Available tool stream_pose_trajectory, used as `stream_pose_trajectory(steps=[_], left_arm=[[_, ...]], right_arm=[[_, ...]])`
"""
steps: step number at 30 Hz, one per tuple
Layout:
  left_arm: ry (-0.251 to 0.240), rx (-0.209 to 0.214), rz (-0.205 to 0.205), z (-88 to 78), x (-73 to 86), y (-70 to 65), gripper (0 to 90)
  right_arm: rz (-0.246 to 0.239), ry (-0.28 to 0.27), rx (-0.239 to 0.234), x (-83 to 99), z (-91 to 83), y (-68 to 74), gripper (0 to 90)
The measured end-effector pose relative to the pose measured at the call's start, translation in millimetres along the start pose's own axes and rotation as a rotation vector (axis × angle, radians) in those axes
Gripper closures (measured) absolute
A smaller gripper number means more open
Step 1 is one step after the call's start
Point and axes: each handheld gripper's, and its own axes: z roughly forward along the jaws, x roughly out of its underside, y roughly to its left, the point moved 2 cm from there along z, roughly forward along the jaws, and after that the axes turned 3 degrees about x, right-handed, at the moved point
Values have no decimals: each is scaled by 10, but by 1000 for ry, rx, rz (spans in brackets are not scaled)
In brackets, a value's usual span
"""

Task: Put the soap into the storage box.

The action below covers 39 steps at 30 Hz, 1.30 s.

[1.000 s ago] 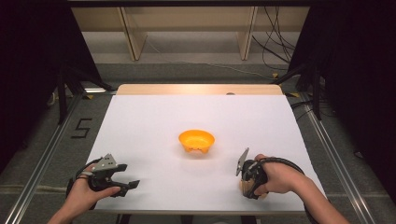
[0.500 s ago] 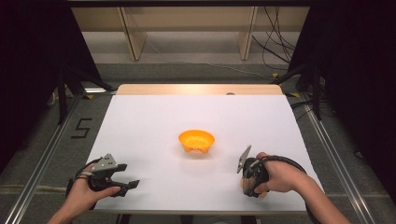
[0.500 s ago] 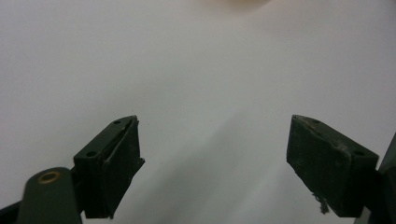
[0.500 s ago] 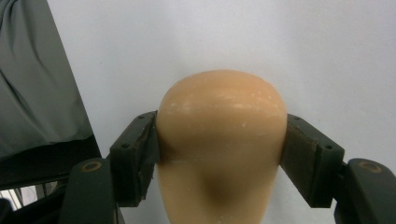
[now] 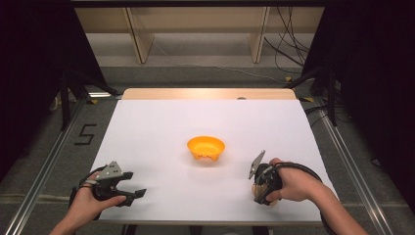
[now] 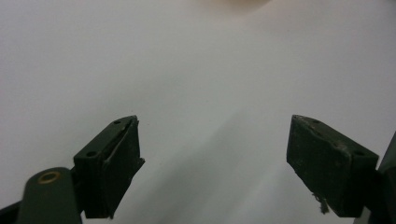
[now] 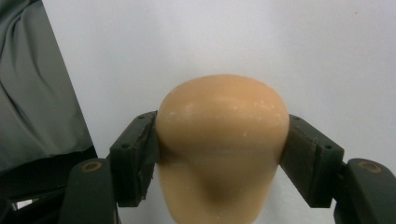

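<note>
High cam looks forward-down over white table (image 5: 161,127); both tongs cams close above it.

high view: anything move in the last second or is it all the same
Almost nothing. The right gripper, shut on the tan rounded object, drifted very slightly nearer the table's near edge. The left gripper stayed open at the near left, and the orange bowl stayed at the centre of the white table.

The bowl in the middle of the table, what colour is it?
The bowl is bright orange, best seen in the high view.
</note>
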Motion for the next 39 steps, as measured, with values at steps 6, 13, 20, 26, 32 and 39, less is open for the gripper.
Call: stream_pose_trajectory(steps=[6,13,20,26,32,39], left_arm=[[-2,1,-3,3,-1,-2,172],[-2,3,-4,7,1,-4,172],[-4,10,-5,10,1,-9,172],[-6,14,-27,17,4,-22,172],[-6,12,-25,16,4,-20,172],[-4,11,-4,9,1,-8,172]], right_arm=[[31,-23,13,-20,-62,-1,337],[25,-59,22,-37,-87,-20,338],[30,-74,23,-55,-143,-42,338],[45,-83,37,-60,-186,-56,338],[38,-93,44,-77,-199,-86,338],[49,-143,60,-103,-221,-108,338]])
